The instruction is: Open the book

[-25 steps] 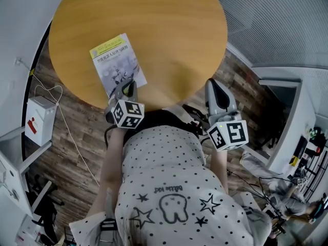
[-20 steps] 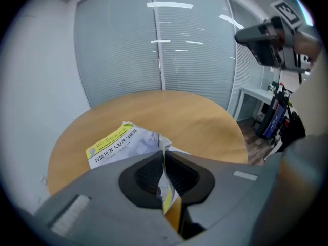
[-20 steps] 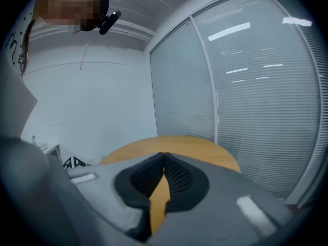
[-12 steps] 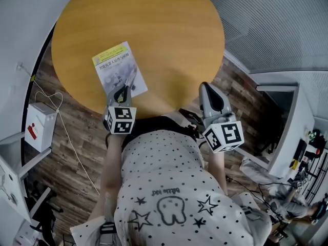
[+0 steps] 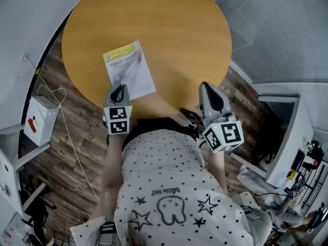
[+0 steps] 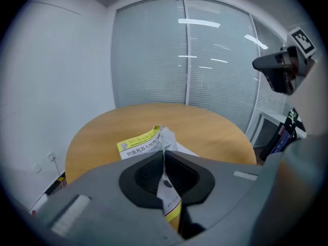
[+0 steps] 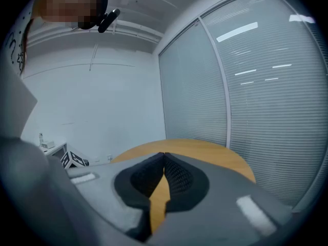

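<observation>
A thin book [image 5: 129, 69] with a yellow top band lies on the round wooden table [image 5: 154, 14], near its front edge. My left gripper [image 5: 119, 90] is at the book's near edge, shut on the cover. In the left gripper view the cover [image 6: 165, 145] is pinched between the jaws of the left gripper [image 6: 164, 154] and curls upward off the book, whose yellow title band [image 6: 137, 143] shows beyond. My right gripper [image 5: 205, 87] hangs over the table's front right edge, apart from the book. The right gripper [image 7: 164, 156] is shut with nothing in it.
A white box [image 5: 38, 119] and a cable lie on the wooden floor left of the table. A white cabinet [image 5: 287, 132] stands at the right. Blinds cover the glass wall [image 6: 205, 60] behind the table. The person's dotted shirt [image 5: 169, 188] fills the lower head view.
My left gripper has rolled and risen with the cover in its jaws, so the near part of the cover has come up off the book. The right gripper shifted slightly.
</observation>
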`<state>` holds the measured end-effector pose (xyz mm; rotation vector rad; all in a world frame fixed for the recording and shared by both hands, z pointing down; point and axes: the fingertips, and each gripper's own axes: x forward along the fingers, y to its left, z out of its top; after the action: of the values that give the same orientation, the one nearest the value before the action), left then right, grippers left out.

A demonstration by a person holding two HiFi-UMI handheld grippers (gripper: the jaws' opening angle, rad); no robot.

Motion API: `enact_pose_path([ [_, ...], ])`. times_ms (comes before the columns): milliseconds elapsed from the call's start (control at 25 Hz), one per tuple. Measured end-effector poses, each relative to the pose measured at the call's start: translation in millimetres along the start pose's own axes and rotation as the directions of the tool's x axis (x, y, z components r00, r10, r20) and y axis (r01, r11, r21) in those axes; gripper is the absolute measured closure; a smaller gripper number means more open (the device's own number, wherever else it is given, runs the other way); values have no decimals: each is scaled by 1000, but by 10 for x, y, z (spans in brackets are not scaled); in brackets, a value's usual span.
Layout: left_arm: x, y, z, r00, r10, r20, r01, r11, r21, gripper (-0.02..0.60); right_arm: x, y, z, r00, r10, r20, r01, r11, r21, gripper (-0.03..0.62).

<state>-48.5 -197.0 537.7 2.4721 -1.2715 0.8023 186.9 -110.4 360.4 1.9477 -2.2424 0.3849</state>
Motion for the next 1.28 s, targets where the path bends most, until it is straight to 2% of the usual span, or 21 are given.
enact_pose_path([
  [120, -93, 213, -70, 999, 48, 18, -47, 998, -51, 558, 41, 127, -15, 1000, 11, 3, -11, 1000, -5, 589],
  [240, -190, 395, -115, 994, 109, 25, -108, 993, -44, 558, 75, 208, -11, 1000, 22, 3, -22, 1000, -8, 589],
  [440, -339, 526, -117, 982, 186, 25, -183, 979, -85, 558, 55, 178, 35, 999, 43, 3, -43, 999, -9, 589],
  [640, -491, 801, -310, 976, 219, 21, -215, 970, -112, 558, 163, 473, 15, 998, 65, 7, -65, 998, -18, 591],
  [960, -661, 1031, -457, 962, 273, 12, -268, 951, -154, 557, 255, 648, 0, 996, 93, 1, -93, 995, -24, 589],
  [1080, -724, 1093, -579, 957, 291, -3, -284, 933, -222, 557, 275, 704, -4, 994, 109, 0, -109, 994, -29, 589],
  [1200, -792, 1171, -726, 949, 313, -23, -303, 895, -327, 557, 300, 761, 2, 992, 124, -5, -124, 992, -34, 589],
  [1280, -826, 1216, -824, 943, 331, -42, -324, 877, -356, 557, 319, 787, 10, 991, 132, -8, -132, 991, -36, 589],
])
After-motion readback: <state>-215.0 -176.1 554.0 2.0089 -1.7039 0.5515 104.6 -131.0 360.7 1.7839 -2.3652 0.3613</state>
